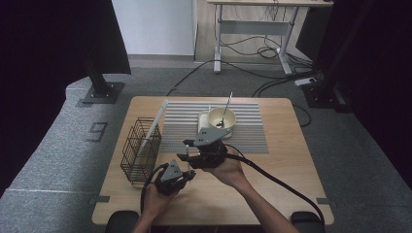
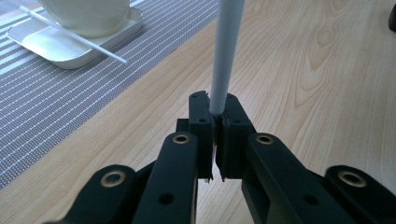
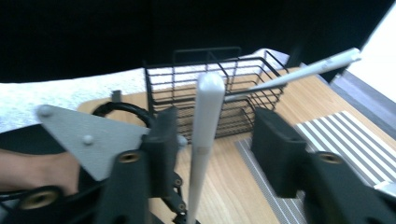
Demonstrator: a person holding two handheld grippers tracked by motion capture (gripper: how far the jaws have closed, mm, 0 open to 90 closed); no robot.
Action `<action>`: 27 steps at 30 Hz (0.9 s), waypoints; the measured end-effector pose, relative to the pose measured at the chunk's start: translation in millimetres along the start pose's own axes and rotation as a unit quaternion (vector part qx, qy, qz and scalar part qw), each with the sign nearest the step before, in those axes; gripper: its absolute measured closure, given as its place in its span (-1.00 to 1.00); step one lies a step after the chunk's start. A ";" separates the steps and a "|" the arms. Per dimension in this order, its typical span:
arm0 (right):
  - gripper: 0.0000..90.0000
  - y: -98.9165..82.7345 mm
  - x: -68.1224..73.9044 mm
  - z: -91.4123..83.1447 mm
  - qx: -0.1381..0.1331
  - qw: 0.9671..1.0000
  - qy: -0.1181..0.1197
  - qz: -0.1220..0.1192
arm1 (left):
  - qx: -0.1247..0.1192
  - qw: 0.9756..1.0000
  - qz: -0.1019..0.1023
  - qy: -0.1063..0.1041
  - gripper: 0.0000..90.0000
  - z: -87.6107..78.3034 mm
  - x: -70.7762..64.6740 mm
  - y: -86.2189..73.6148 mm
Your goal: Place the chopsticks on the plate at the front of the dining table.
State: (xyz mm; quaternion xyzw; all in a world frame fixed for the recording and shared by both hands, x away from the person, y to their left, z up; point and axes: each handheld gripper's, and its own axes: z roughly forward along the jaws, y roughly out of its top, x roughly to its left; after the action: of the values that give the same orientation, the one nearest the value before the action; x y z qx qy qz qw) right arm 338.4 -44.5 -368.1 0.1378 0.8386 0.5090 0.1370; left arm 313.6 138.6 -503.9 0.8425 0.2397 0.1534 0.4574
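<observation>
A hand-over is under way above the bench (image 1: pixel 272 160): the left gripper (image 2: pixel 215 122) clamps the white chopstick (image 3: pixel 204 135) by its tip, the right gripper (image 3: pixel 210 140) stands open around it, so next comes carrying it to the wire basket (image 1: pixel 138 148).

Item: slender white round-section stick (image 2: pixel 225 56), smooth and matte, plastic-looking, with a rounded upper tip (image 3: pixel 209 81). State: whole and straight; lower end pinched between two closed black jaws, touching both. Pose: standing up out of that clamp, leaning a little. Location: above the bare pale wood tabletop near its front edge, just beside the grey striped mat, clear of the black wire basket.
</observation>
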 end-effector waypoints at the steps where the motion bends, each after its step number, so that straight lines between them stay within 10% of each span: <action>1: -0.01 -0.8 0.2 1.4 0.003 1.000 -0.006 0.000 | 0.001 1.000 0.001 0.001 0.90 0.0 -0.1 0.0; 27: -0.30 -50.4 -59.3 -21.7 0.013 0.987 -0.137 0.082 | -0.020 1.000 -0.001 0.021 0.90 -5.7 0.4 -0.5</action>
State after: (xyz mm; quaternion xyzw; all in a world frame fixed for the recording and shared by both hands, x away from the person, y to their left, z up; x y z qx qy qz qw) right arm 380.6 -106.5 -398.0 0.2757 0.8042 0.4842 0.2067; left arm 311.1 143.1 -501.3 0.8295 0.2473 0.1752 0.4691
